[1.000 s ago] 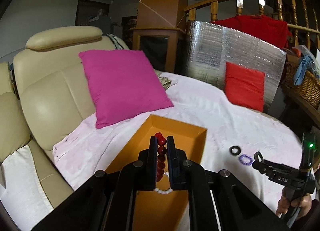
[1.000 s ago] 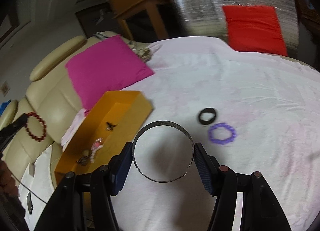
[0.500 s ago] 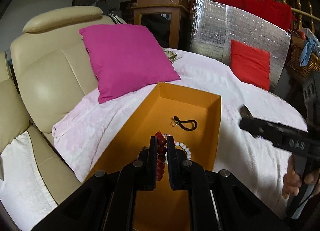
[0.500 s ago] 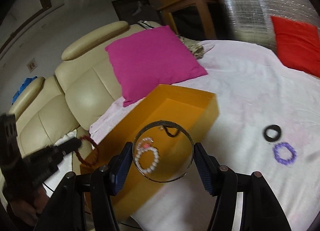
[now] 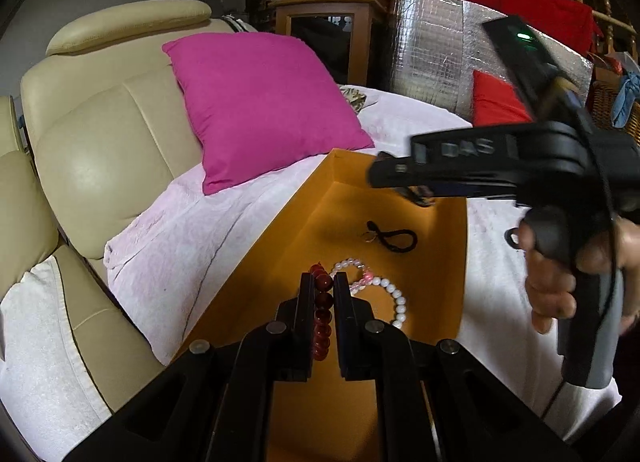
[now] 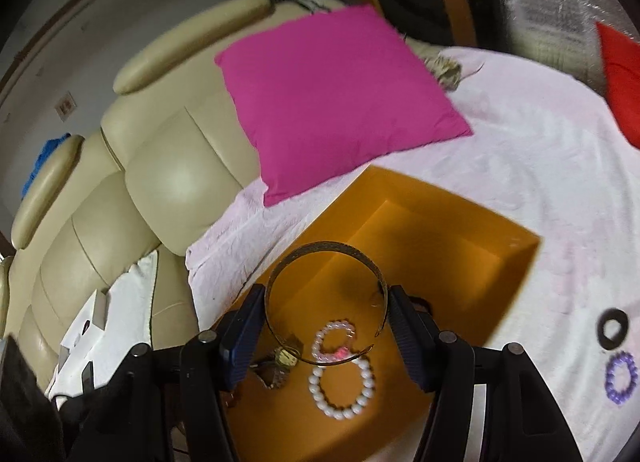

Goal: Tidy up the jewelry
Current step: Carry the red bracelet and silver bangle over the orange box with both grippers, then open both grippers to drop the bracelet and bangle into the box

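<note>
Red bead bracelet [image 5: 322, 304] pinched in left gripper [image 5: 322, 282] (right gripper [image 6: 326, 302] clasping gold bangle [image 6: 326, 258]) over orange box [image 5: 460, 262]

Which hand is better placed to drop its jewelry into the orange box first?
Left, probably. The left gripper holds the red bead bracelet low over the orange box. The right gripper, gripping the metal bangle, appears higher.

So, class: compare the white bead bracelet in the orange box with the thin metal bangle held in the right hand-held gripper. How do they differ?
The white bead bracelet is a string of round beads; the metal bangle is one thin, smooth band. The bracelet lies loose on the floor of the orange box; the bangle is clamped in the right hand-held gripper above it. The bangle's ring looks wider. Both are wrist jewelry.
</note>
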Demonstrator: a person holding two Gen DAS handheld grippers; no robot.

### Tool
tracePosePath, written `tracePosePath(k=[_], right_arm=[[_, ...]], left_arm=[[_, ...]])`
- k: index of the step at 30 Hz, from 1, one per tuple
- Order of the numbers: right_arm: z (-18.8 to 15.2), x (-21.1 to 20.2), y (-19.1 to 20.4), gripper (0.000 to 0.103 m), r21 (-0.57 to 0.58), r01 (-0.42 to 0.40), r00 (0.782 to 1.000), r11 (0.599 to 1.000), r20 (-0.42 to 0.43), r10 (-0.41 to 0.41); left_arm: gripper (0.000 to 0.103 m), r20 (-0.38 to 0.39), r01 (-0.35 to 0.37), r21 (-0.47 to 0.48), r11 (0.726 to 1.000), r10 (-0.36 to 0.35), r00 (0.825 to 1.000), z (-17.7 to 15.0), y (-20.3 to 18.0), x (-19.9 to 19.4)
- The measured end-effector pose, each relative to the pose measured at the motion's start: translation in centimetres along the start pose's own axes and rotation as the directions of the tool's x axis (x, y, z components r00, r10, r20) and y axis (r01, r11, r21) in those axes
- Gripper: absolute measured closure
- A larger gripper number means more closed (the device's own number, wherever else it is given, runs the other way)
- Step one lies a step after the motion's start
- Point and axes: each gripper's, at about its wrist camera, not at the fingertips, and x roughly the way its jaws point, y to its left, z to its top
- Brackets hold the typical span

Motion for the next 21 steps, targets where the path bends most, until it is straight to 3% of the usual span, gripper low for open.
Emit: tracePosePath(k=[10,21], right_arm=[[0.8,6.1,1.6,0.039,0.025,0.066,0.989,0.998,-0.133,-0.062],[1.5,9.1,0.3,0.039,0.108,0.108,0.972,0.988,-0.218,-0.083]], left_arm=[[0.094,-0.047,0.002,-0.009,1.000,-0.003,0.999,-0.8,1.0,1.4],[0.094,-0.122,0.040,-0.020,0.999,-0.042,0.992,-2.2,1.2,3.2]])
